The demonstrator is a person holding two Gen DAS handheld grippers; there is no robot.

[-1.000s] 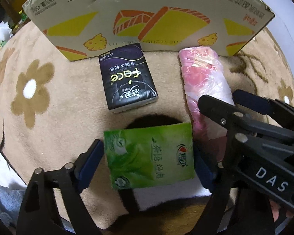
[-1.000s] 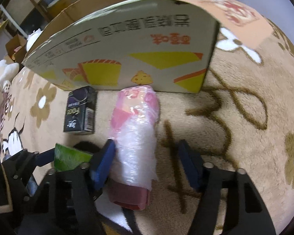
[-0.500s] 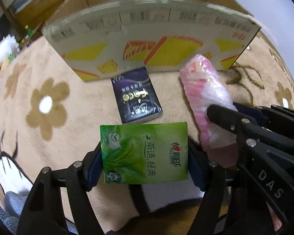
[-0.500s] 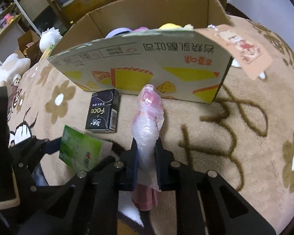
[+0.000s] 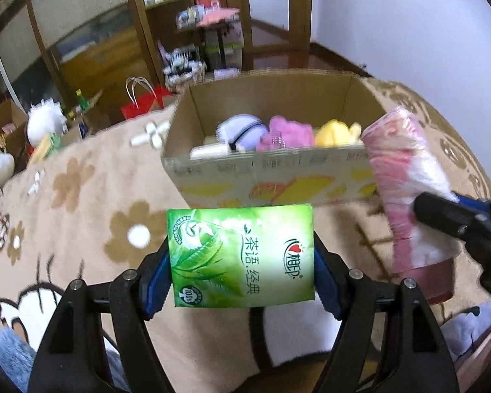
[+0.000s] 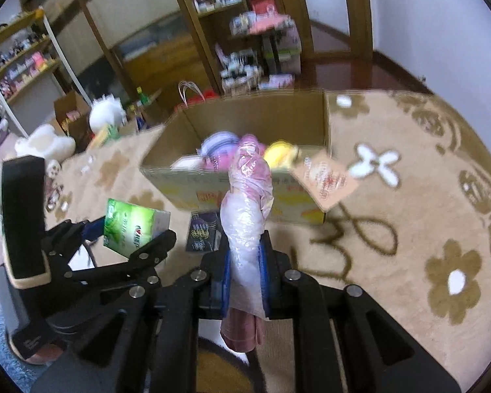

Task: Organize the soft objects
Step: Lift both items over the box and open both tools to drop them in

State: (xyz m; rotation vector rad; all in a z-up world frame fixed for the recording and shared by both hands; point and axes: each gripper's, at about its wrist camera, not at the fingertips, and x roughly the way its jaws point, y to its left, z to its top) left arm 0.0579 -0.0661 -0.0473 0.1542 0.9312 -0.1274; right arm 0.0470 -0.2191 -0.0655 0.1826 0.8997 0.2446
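Note:
My left gripper (image 5: 242,278) is shut on a green tissue pack (image 5: 240,255) and holds it in the air in front of the open cardboard box (image 5: 278,177). My right gripper (image 6: 245,281) is shut on a pink roll wrapped in clear plastic (image 6: 248,216), also lifted; the roll shows at the right of the left wrist view (image 5: 406,190). The green pack shows at the left of the right wrist view (image 6: 132,229). A dark tissue pack (image 6: 203,235) lies on the rug before the box. The box holds purple (image 5: 242,131), pink (image 5: 286,134) and yellow (image 5: 335,132) soft things.
A beige rug with brown flowers (image 5: 81,203) covers the floor. White plush toys (image 6: 45,144), a small cardboard box (image 6: 70,111) and a red bag (image 5: 144,104) lie at the back left. Wooden shelves (image 6: 212,32) stand behind. A box flap (image 6: 327,177) hangs at the right.
Both grippers have closed on their items and lifted them off the rug. The view has risen above the box rim, so the inside of the box shows.

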